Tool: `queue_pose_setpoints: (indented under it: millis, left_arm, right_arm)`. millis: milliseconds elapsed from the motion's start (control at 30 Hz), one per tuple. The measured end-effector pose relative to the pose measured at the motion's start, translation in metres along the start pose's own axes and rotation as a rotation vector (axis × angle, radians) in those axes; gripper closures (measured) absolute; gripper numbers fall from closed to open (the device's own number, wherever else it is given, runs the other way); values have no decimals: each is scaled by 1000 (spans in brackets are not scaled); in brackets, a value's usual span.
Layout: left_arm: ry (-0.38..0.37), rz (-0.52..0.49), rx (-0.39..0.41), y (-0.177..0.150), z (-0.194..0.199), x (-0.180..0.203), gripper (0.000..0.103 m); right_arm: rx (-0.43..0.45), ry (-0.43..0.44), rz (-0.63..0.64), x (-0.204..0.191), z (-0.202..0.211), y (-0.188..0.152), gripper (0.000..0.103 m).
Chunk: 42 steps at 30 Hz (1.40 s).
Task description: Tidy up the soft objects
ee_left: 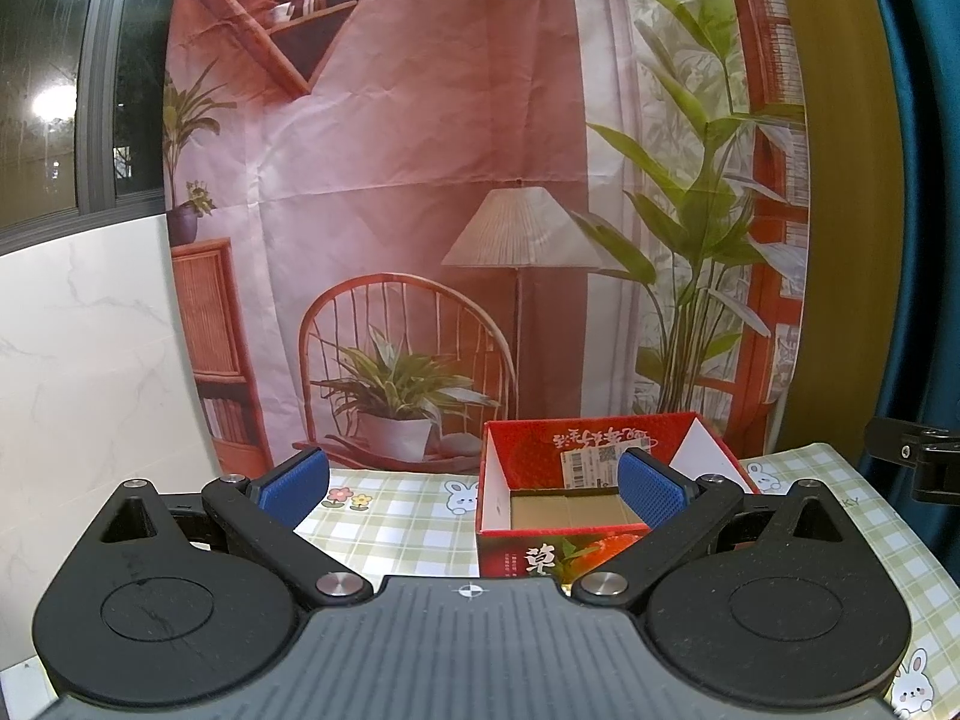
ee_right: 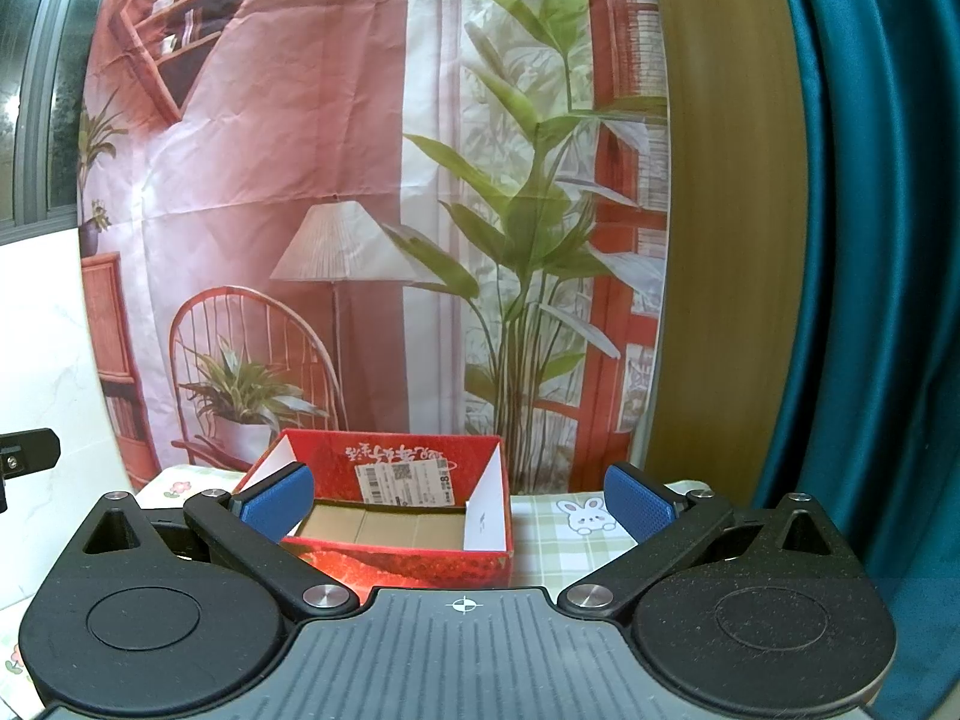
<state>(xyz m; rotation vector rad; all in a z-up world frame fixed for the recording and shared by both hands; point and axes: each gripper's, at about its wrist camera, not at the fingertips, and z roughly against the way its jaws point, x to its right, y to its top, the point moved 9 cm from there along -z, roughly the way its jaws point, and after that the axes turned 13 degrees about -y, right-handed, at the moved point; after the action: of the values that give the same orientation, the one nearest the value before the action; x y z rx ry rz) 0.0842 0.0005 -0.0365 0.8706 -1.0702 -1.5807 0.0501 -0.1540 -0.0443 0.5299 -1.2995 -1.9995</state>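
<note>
1. I hold the left gripper and right gripper wide apart, empty.
2. The red box sits ahead on the checked tablecloth, empty; no soft objects in view.
3. I judge this the start: next, find one.

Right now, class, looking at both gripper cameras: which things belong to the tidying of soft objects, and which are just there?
Belongs to the job:
- red box, open, nothing soft showing in it
- left gripper, open
- right gripper, open

Just there:
- checked tablecloth with rabbits
- printed backdrop
- teal curtain

No soft object is in view.
</note>
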Motion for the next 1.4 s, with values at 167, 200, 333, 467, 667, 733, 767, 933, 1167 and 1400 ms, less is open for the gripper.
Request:
queue_pose_setpoints:
  millis: [167,200,333,467,667,733,767,933,1167,1400]
  left_arm:
    - [1,1,0,0,0,0,0]
    - [1,2,-1,-1,0,0,0]
    - [-2,4,-6,-2,-2,1,0]
    - [-7,7,-10,-4,-3,1,0]
    - [-25,16,-33,-16,-12,-3,0]
    - [-20,17,-54,-28,-18,-5,0]
    - [-15,17,-71,-35,-23,-6,0]
    - [-26,59,-154,-79,-48,-18,0]
    - [-64,67,-266,-134,-73,-25,3]
    - [-141,106,-353,-175,-83,-27,13]
  right_arm:
    - [0,1,-1,0,0,0,0]
    - [0,1,-1,0,0,0,0]
    - [1,0,-1,0,0,0,0]
    - [-1,-2,-3,0,-1,-1,0]
    - [4,24,-15,-1,-2,-4,0]
    - [0,42,-29,-1,-6,-11,0]
    - [-4,49,-39,0,-9,-17,0]
    - [-23,117,-59,-8,-25,-60,0]
    - [-159,193,-5,-36,-45,-121,0]
    - [-248,247,35,-63,-52,-153,0]
